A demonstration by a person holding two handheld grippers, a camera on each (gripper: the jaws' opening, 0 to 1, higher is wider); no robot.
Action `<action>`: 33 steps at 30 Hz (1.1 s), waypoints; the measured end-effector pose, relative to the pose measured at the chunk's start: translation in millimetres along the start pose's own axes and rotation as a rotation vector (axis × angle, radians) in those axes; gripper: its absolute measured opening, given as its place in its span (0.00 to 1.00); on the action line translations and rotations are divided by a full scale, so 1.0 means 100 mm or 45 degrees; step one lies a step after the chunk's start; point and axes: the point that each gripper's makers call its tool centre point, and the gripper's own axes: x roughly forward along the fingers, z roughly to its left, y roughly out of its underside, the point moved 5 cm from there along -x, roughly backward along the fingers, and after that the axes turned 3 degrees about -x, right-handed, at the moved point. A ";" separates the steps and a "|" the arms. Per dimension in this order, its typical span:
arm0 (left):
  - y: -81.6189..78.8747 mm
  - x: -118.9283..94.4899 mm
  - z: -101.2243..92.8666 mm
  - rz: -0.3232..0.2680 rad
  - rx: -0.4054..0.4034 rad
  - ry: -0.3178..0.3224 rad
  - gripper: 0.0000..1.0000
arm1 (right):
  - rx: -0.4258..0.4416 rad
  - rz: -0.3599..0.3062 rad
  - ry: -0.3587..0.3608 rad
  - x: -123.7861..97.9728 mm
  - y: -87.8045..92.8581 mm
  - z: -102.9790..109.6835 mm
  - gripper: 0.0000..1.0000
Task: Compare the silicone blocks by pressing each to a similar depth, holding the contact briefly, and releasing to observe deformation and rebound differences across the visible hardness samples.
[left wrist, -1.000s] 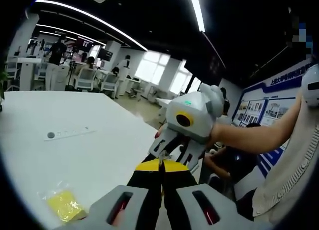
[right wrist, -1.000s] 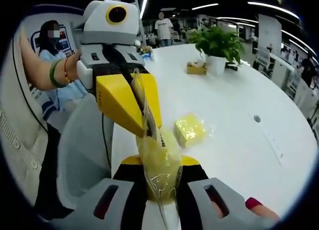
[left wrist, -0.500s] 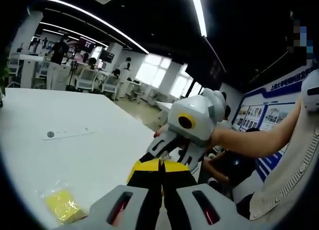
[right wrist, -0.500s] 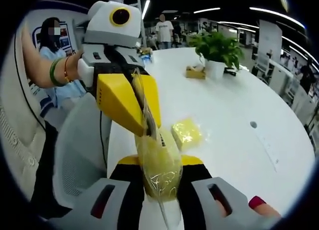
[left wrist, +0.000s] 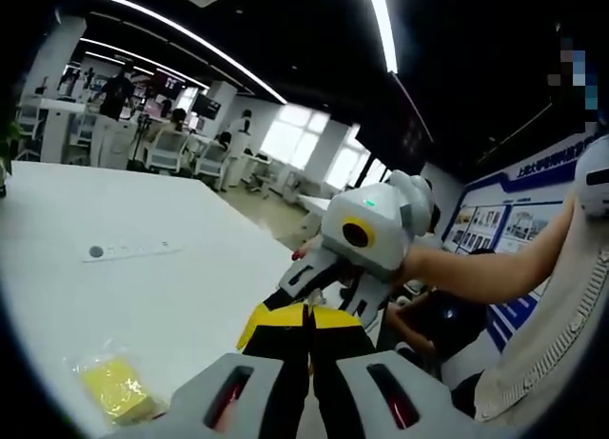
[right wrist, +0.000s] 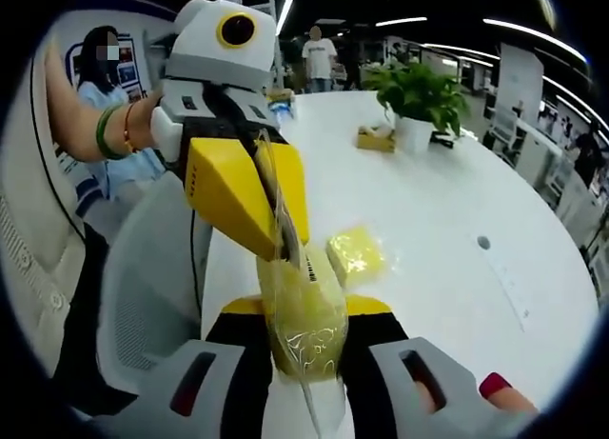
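Both tongs meet over the edge of the white bench point(right wrist: 457, 220), nose to nose. The right tongs point(right wrist: 306, 310) are clamped on a bagged silicone block point(right wrist: 304, 315): pale yellow, soft-looking, wrapped in glossy, crinkled clear plastic that rises in a thin flap. The left tongs point(right wrist: 271, 206), with broad yellow wedge-shaped pads, pinch that same flap from above, jaws drawn tight together. In the left gripper view, the left tongs point(left wrist: 309, 320) show black jaws tipped with yellow, pressed narrow, facing the white-bodied right tongs point(left wrist: 328, 287). I count two yellow blocks: the held one, and a second block point(right wrist: 354, 253) lying flat on the smooth bench just beyond, also in wrinkled film. That second block point(left wrist: 112, 387) looks squarish. One leafy potted plant point(right wrist: 419, 96) stands further back.
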 end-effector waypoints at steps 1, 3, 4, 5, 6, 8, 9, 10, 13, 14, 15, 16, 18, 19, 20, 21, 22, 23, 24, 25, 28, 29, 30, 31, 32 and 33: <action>0.00 0.00 0.00 -0.003 -0.003 0.000 0.00 | -0.003 -0.001 -0.001 0.00 0.00 0.00 0.24; 0.00 0.00 0.00 -0.008 -0.011 0.000 0.00 | -0.006 -0.001 -0.001 0.00 0.00 0.00 0.24; 0.00 -0.01 0.01 -0.010 -0.013 0.001 0.00 | -0.009 -0.001 -0.001 0.01 -0.01 0.00 0.24; 0.00 -0.01 0.01 -0.011 -0.016 0.000 0.00 | -0.012 -0.001 0.000 0.01 -0.01 0.00 0.24; 0.00 -0.01 0.01 -0.013 -0.019 0.001 0.00 | -0.015 -0.002 0.000 0.01 -0.01 0.00 0.24; 0.00 -0.02 0.02 -0.019 -0.031 0.001 0.00 | -0.016 -0.004 -0.001 0.02 -0.01 0.00 0.25; 0.00 -0.02 0.02 -0.026 -0.043 0.003 0.00 | -0.019 -0.006 -0.001 0.02 -0.01 0.00 0.25; 0.00 -0.02 0.02 -0.032 -0.048 0.005 0.00 | -0.021 -0.009 -0.003 0.02 -0.02 0.00 0.25; 0.00 -0.03 0.03 -0.039 -0.067 0.008 0.00 | -0.030 -0.013 -0.005 0.02 -0.02 0.00 0.25; 0.01 -0.03 0.03 -0.040 -0.069 0.008 0.00 | -0.037 -0.013 -0.003 0.03 -0.02 0.00 0.25; 0.01 -0.03 0.03 -0.041 -0.072 0.009 0.00 | -0.038 -0.015 -0.003 0.03 -0.02 0.00 0.25; 0.01 -0.03 0.03 -0.041 -0.076 0.008 0.00 | -0.037 -0.014 -0.004 0.03 -0.02 0.00 0.26; 0.02 -0.03 0.04 -0.039 -0.079 0.002 0.00 | -0.043 -0.011 -0.006 0.04 -0.01 0.00 0.26; 0.03 -0.02 0.04 -0.037 -0.076 0.003 0.00 | -0.047 -0.010 -0.009 0.05 -0.01 0.01 0.27; 0.03 -0.02 0.05 -0.038 -0.076 -0.001 0.00 | -0.049 -0.010 -0.008 0.05 -0.01 0.01 0.28; 0.03 -0.03 0.05 -0.040 -0.080 -0.004 0.00 | -0.051 -0.011 -0.007 0.05 0.00 0.01 0.29; 0.04 -0.02 0.06 -0.041 -0.084 -0.004 0.00 | -0.047 -0.011 -0.006 0.05 0.00 0.01 0.30; 0.04 -0.02 0.06 -0.041 -0.087 -0.004 0.00 | -0.044 -0.012 -0.006 0.05 0.00 0.01 0.31; 0.04 -0.02 0.07 -0.040 -0.088 -0.005 0.00 | -0.044 -0.015 -0.005 0.06 0.01 0.02 0.31; 0.04 -0.02 0.07 -0.041 -0.093 -0.009 0.00 | -0.043 -0.015 -0.005 0.06 0.02 0.02 0.32; 0.06 -0.01 0.08 -0.039 -0.104 -0.007 0.00 | -0.038 -0.009 -0.008 0.06 0.04 0.03 0.33; 0.07 0.00 0.07 -0.036 -0.110 -0.005 0.00 | -0.037 -0.007 -0.008 0.06 0.05 0.03 0.33; 0.07 0.00 0.07 -0.037 -0.109 -0.007 0.00 | -0.037 -0.007 -0.007 0.06 0.05 0.03 0.34; 0.08 0.00 0.07 -0.036 -0.114 -0.005 0.00 | -0.034 -0.007 -0.007 0.06 0.06 0.03 0.35; 0.08 0.00 0.07 -0.036 -0.114 -0.005 0.00 | -0.032 -0.005 -0.005 0.06 0.06 0.03 0.36; 0.08 0.00 0.07 -0.035 -0.119 -0.003 0.00 | -0.032 -0.005 0.000 0.06 0.07 0.03 0.37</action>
